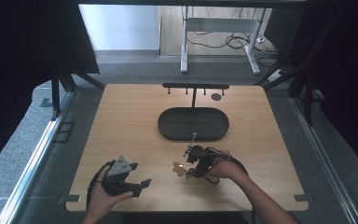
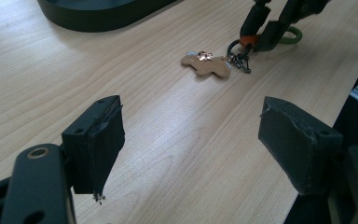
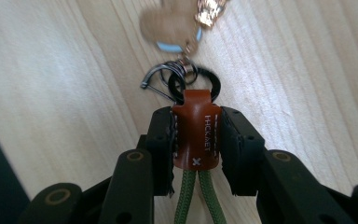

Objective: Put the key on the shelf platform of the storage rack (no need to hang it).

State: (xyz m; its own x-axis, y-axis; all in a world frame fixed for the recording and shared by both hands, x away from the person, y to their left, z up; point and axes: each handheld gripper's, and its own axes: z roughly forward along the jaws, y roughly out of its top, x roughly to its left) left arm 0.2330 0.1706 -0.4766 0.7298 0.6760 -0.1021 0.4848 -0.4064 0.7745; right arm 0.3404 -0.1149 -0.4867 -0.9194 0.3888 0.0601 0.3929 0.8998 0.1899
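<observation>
The right gripper [image 3: 196, 140] pinches the keychain [image 3: 196, 135] by its stiff leather tab, the best hold; rings and charm dangle loosely toward 12 o'clock. The left gripper [image 2: 200, 144] is spread, idle.

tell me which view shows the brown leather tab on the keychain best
The right gripper view: the brown leather tab sits large between the right gripper jaws, stitching and stamped lettering visible. The left gripper view shows it far off as a small orange bit; in the high view the tab itself cannot be made out.
</observation>
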